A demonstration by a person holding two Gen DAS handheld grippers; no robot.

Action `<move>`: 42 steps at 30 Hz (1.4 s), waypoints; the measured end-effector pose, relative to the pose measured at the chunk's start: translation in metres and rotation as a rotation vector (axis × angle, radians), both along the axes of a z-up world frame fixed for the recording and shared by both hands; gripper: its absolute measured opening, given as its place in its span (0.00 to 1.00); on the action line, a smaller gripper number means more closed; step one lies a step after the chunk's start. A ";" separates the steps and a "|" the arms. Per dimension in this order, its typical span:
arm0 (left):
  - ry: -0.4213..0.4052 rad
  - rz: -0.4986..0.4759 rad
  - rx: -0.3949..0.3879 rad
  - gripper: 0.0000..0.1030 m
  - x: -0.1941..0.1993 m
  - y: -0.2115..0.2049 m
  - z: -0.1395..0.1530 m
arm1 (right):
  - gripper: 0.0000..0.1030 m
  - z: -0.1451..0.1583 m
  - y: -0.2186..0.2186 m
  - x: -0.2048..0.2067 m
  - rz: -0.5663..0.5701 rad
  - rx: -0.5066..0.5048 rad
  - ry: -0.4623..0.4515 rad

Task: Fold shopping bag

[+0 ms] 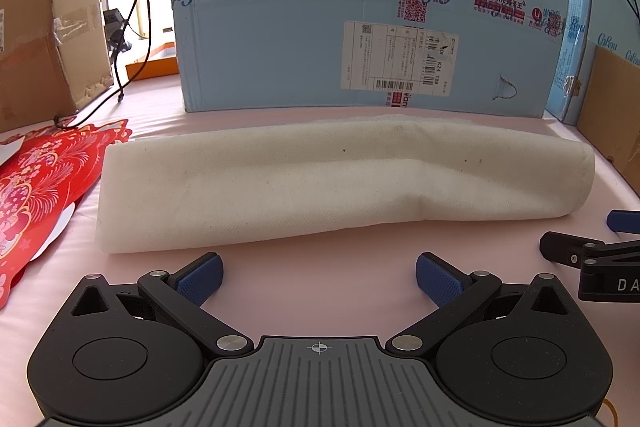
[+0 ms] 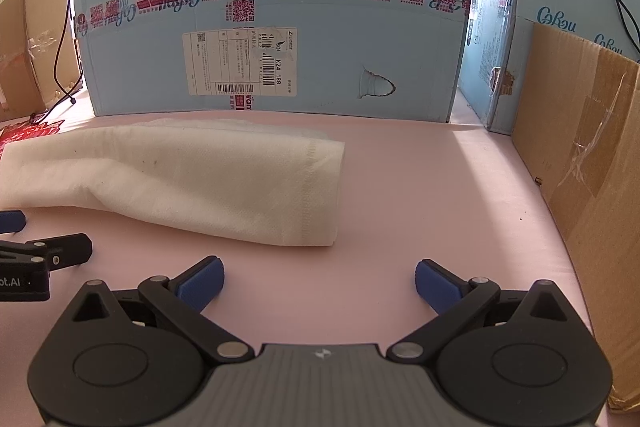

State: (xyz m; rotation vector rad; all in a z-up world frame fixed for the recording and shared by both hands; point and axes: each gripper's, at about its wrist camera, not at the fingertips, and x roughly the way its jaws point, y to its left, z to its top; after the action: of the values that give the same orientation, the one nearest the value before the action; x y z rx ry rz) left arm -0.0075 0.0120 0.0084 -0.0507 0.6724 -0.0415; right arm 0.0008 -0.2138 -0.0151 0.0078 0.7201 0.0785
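Pink worktop (image 1: pixel 320 267), blue box (image 1: pixel 360 7) along far edge. White bag (image 1: pixel 320 179) lies mid-worktop, already folded long. Left tool (image 1: pixel 319 277) and right tool (image 2: pixel 319 281) spread, empty, just short of it. Next fold likely end-to-end: pinch all layers at corners, lift evenly.

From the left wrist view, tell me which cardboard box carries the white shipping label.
The big light-blue box directly behind the folded white bag. The brown box at left shows only clear tape.
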 end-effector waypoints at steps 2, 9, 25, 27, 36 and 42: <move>-0.020 -0.005 -0.073 1.00 -0.008 0.010 0.004 | 1.00 0.004 -0.004 -0.005 -0.006 0.014 -0.019; -0.142 0.026 -0.213 1.00 -0.038 0.043 0.019 | 1.00 0.022 -0.016 -0.024 0.088 0.053 -0.151; -0.193 0.111 -0.220 1.00 -0.057 0.070 0.027 | 0.59 0.025 -0.023 0.029 0.303 0.186 -0.116; -0.185 0.122 -0.214 1.00 -0.057 0.071 0.026 | 0.45 0.022 -0.025 0.028 0.310 0.209 -0.088; -0.108 0.144 -0.278 1.00 -0.051 0.081 0.013 | 0.21 0.020 -0.012 -0.017 0.530 0.284 0.011; -0.138 0.154 -0.388 1.00 -0.061 0.092 0.015 | 0.21 0.024 0.019 -0.057 0.746 0.360 0.085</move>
State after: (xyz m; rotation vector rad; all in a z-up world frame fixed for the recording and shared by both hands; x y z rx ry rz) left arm -0.0683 0.1045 0.0231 -0.4683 0.5128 -0.0264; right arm -0.0557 -0.1953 0.0084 0.0865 0.7552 0.9250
